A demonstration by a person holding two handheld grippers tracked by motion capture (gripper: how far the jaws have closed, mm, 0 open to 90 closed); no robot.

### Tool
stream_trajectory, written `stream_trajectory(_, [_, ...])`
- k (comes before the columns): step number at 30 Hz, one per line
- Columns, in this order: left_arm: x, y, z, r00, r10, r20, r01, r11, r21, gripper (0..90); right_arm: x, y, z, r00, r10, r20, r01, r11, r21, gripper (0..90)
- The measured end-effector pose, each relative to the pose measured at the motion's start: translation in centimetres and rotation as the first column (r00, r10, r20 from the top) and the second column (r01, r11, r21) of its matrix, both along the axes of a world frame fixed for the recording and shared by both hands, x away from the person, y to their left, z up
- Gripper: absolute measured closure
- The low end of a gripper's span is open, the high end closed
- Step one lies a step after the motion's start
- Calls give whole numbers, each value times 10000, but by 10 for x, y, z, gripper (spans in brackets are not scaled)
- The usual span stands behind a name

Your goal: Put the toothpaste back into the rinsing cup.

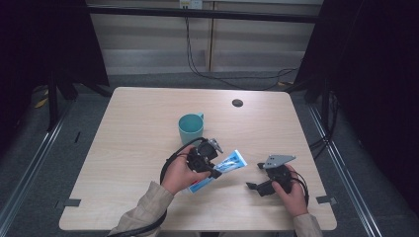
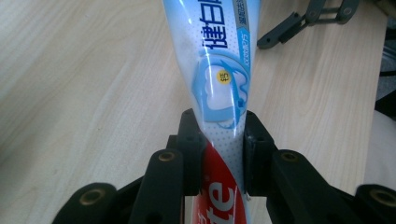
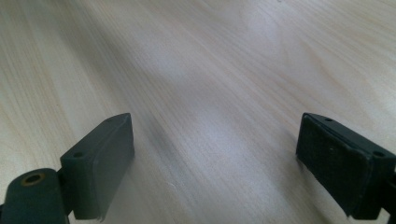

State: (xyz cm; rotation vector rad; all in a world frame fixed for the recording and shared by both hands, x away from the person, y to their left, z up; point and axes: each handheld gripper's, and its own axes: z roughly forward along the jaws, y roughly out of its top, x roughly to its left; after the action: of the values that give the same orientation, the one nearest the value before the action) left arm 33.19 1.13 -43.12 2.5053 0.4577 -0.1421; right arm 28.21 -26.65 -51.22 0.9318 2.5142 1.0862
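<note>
High view: light wooden table [image 1: 138,148] with a teal mug [image 1: 190,128] near its middle, and both hands working at the near edge.
Left gripper [image 1: 206,159]: clamped on a toothpaste tube [image 1: 230,163], just in front of the mug.
Left gripper view: black pads squeeze the tube [image 2: 219,84] at its waist (blue and white above the pads, red below), and the tube runs up and away from the camera over the wood.
Right gripper [image 1: 258,178]: jaws spread wide with nothing between them, near the tube's blue end but apart from it.
Right gripper view: two pads far apart, bare wood grain [image 3: 210,93] between.
Hidden: the tube's near end is covered by the left hand from above and cut off by the bottom edge up close; whether it touches the table I cannot tell.
Mug contents: the inside looks plain teal from above; I cannot make out anything in it.
</note>
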Motion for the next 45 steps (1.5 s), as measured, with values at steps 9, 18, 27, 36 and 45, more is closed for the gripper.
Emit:
stream_trajectory(9, [6,13,12,9992,340,195,-322,9960,-831,736,0,0,0,10000,1,3,-1,10000,0,110])
stream_trajectory(18, [11,24,21,9954,933,227,-884,9827,-1625,736,0,0,0,10000,0,2,0,10000,1,110])
stream_trajectory(27, [17,35,28,9883,1492,305,-1390,9655,-2201,736,0,0,0,10000,2,3,-2,10000,1,110])
stream_trajectory(36, [24,47,33,9784,2027,409,-1865,9506,-2481,736,0,0,0,10000,5,1,-5,10000,2,110])
stream_trajectory(45, [31,56,41,9667,2518,454,-2313,9360,-2654,736,0,0,0,10000,0,4,0,10000,1,110])
